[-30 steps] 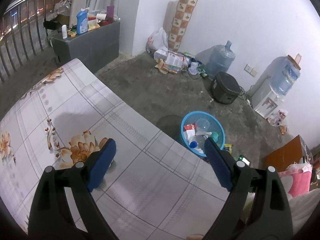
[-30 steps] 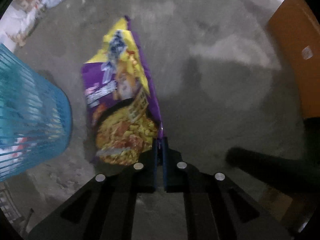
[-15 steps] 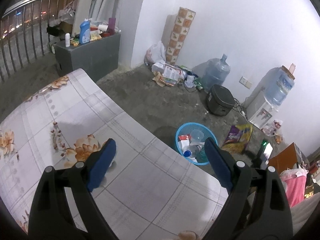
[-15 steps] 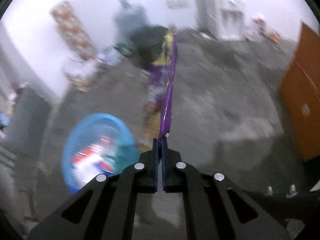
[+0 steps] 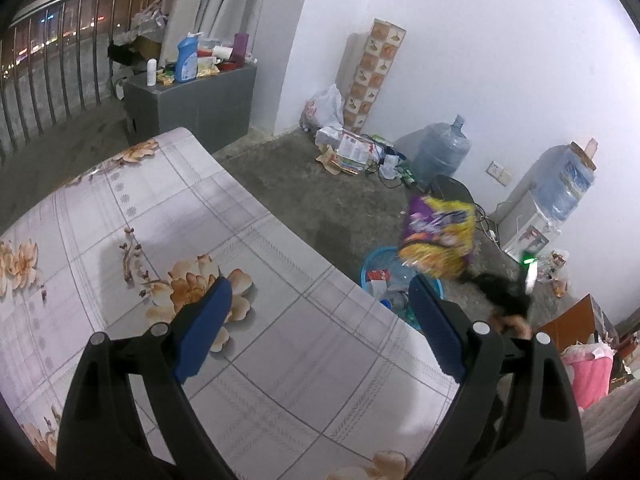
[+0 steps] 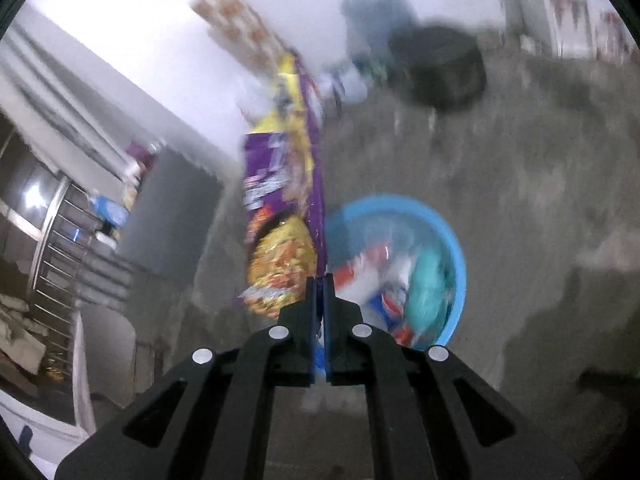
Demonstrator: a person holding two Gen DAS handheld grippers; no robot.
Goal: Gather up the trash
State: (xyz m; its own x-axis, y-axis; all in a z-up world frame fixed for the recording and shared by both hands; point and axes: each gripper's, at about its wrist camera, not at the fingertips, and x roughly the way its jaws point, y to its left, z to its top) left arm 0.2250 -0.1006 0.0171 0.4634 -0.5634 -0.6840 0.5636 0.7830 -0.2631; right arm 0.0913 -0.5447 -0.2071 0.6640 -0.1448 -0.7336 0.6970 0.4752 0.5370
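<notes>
Purple-and-yellow crinkly foil snack bag [image 6: 286, 208] is pinched at its edge by closed right gripper [image 6: 319, 280] above blue plastic basket [image 6: 456, 256]; judged light, floppy, slippery. Left gripper [image 5: 320, 316] is held open, empty.

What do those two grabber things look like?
Both are black plastic. The left gripper has two wide, flat arms with cut-out slots, round silver screws, and blue pads on its fingers. The right gripper looks the same: black arms, silver screws, thin blue pads. A small green light glows on it in the left view.
</notes>
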